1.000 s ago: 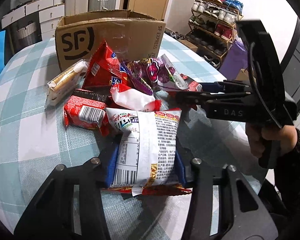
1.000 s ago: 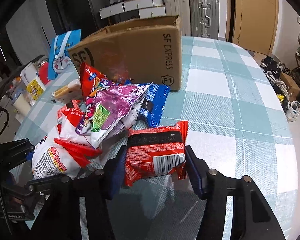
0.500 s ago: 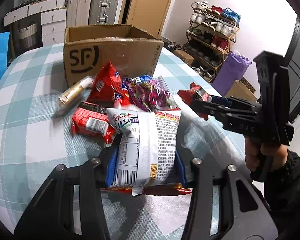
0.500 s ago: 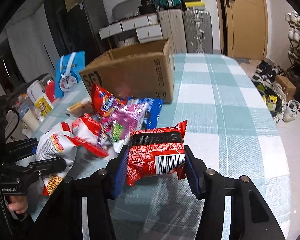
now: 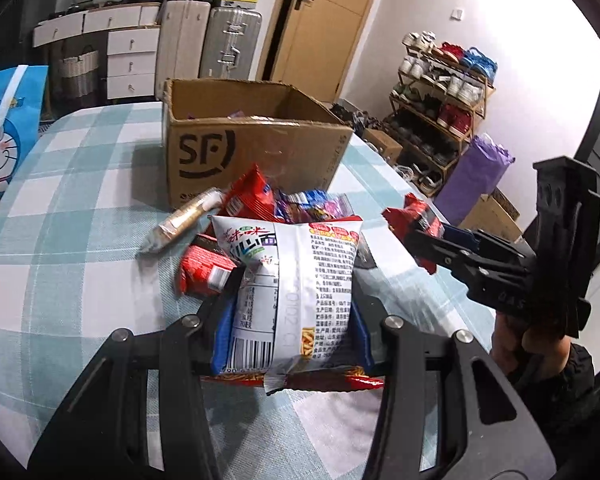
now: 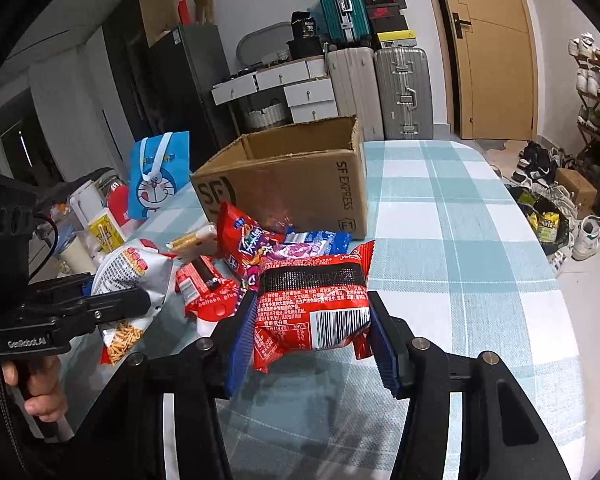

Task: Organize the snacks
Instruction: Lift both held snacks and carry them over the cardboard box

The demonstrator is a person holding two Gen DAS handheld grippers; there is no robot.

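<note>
Currently the left gripper [image 5: 290,320] is clamped on a white noodle-snack packet [image 5: 296,288], its blue pads pressing both sides of the packet, which is held clear above the checked tablecloth [image 5: 60,264]. The right gripper [image 6: 312,332] is clamped on a red snack packet [image 6: 316,300] in the same manner, barcode side facing the camera, also clear of the cloth. All positions below are given relative to the open cardboard box [image 5: 252,152], which stands upright on the table with its top flaps open. Directly in front of the box lies a loose pile of snacks [image 5: 284,208]: a red bag, purple and blue wrappers, and a second small red packet [image 5: 204,272]. A clear-wrapped biscuit roll [image 5: 184,220] lies at the box's front left corner, tilted outward. Both held packets are in front of the box, on the near side of the pile. A blue cartoon bag [image 5: 4,128] stands well left of the box.
</note>
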